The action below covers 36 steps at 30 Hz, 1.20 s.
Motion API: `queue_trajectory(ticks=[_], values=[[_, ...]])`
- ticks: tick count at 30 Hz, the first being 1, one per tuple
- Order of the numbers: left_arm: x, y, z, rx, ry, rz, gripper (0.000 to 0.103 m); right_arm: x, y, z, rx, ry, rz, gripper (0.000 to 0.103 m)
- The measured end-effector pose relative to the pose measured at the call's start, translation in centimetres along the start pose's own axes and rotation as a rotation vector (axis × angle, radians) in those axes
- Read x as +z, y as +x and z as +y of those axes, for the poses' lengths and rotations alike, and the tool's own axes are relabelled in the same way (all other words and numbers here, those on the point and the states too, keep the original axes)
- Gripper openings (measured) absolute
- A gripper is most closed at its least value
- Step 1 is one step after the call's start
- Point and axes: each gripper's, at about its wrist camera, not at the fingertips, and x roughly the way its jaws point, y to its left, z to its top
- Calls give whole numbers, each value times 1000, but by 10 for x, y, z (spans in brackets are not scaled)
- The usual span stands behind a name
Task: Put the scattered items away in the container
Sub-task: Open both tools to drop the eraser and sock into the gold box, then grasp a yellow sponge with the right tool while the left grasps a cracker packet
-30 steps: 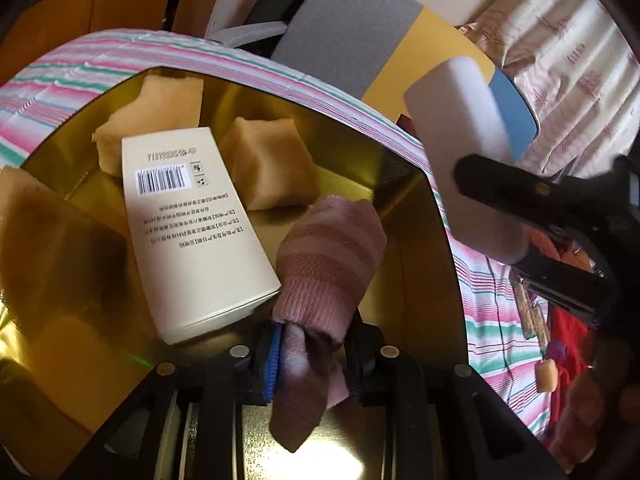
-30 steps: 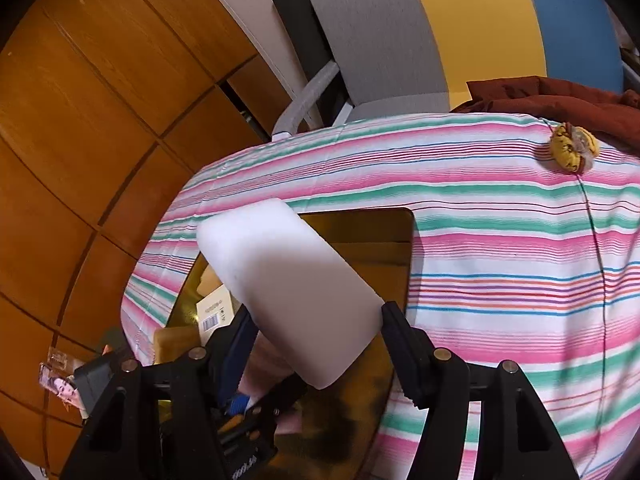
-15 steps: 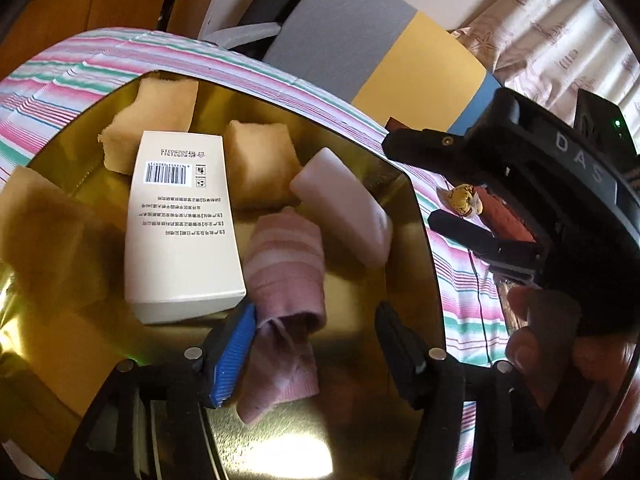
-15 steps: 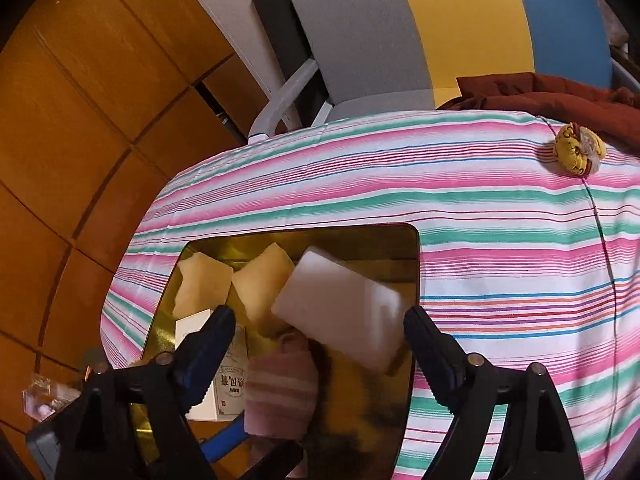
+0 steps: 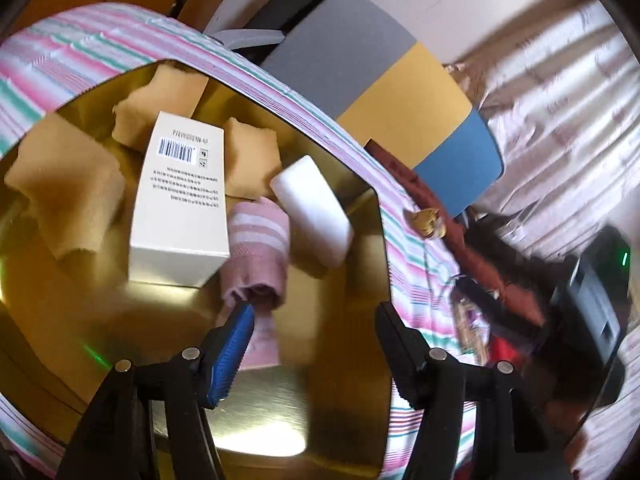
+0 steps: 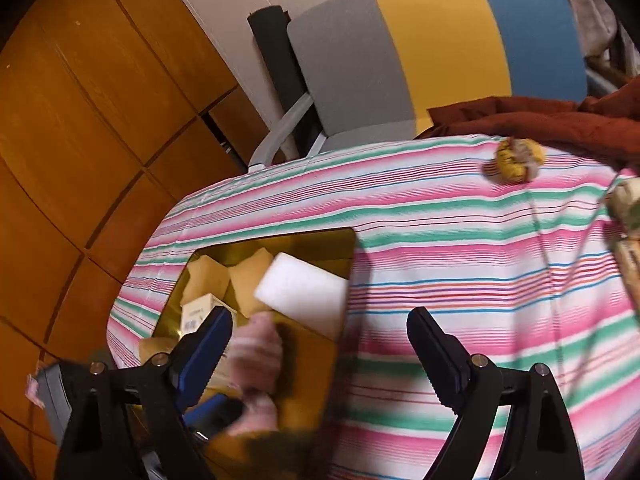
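We look down into a shiny gold container (image 5: pixel 360 216) that sits on a table covered with a pink, green and white striped cloth (image 6: pixel 460 248). Our left gripper (image 5: pixel 316 330) hangs over the container's near edge, jaws spread wide and holding nothing; a rolled pink striped sock (image 5: pixel 258 250) lies just beyond its blue-padded finger. Our right gripper (image 6: pixel 320 338) has just been opening; its jaws stand wide apart and empty, above the container's right rim. Inside the container, a white foam block (image 5: pixel 312 210) leans against the right wall, touching the sock. A cream box with a barcode (image 5: pixel 180 200) lies beside the sock on its left. Tan sponge pieces (image 5: pixel 250 156) lie around the box, toward the far wall. A small yellow fabric item (image 6: pixel 514 160) rests near the table's far edge, well apart from the container.
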Motion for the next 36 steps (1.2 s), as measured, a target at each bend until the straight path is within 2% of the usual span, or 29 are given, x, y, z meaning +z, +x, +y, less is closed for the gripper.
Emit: queue_trajectory(ticks=[2,7,17,23,26,29,32,36], values=[[-6,2,-8,6,10,-11,63,-5,-11,-11,-17,-3,-7,90],[-4,9,-46,28,127,-45,63,-18,-27,-47,-66,26,0,90],[-37,19,-96,-20,306,19,63,-40,-66,-132,-192,164,11,90],[-55,29,-122,-58,370,59,63,-55,-120,-203,-478,352,-38,90],[-61,34,-133,-69,398,74,63,-60,-147,-242,-581,477,-72,96],[-68,40,-142,-73,419,94,63,-63,-165,-276,-592,638,-94,96],[-75,44,-149,-76,439,112,63,-58,-169,-295,-667,646,-83,97],[-82,48,-157,-73,468,131,64,-58,-160,-322,-618,714,-14,97]])
